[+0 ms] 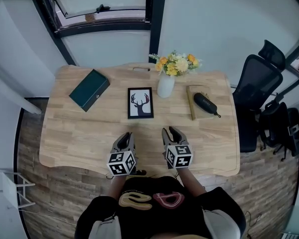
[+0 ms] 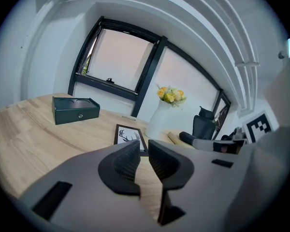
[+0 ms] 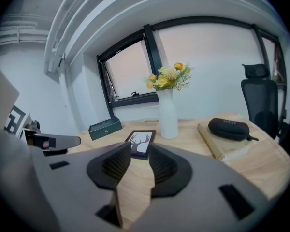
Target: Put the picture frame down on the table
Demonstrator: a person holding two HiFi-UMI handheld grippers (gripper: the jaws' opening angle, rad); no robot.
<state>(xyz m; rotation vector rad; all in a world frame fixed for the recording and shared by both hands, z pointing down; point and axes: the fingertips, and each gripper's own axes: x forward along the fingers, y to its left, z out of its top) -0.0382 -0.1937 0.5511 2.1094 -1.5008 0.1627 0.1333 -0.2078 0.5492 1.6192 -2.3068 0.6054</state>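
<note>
Picture frame (image 1: 140,103) lay flat on table (image 1: 79,133), between green box (image 1: 89,90) and vase (image 1: 165,86), well apart from both grippers. Left gripper (image 1: 124,139) stood narrowly parted and empty; right gripper (image 1: 172,133) stood wider, also empty. Frame judged light and rigid, its front probably fragile, so best gripped by its opposite edges.

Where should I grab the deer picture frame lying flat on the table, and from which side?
Probably the near short edge of the picture frame, coming in low from the person's side, one jaw over, one slid under. It lies flat, face up, so only its thin rim can be pinched, and the white vase crowds its far right corner.
</note>
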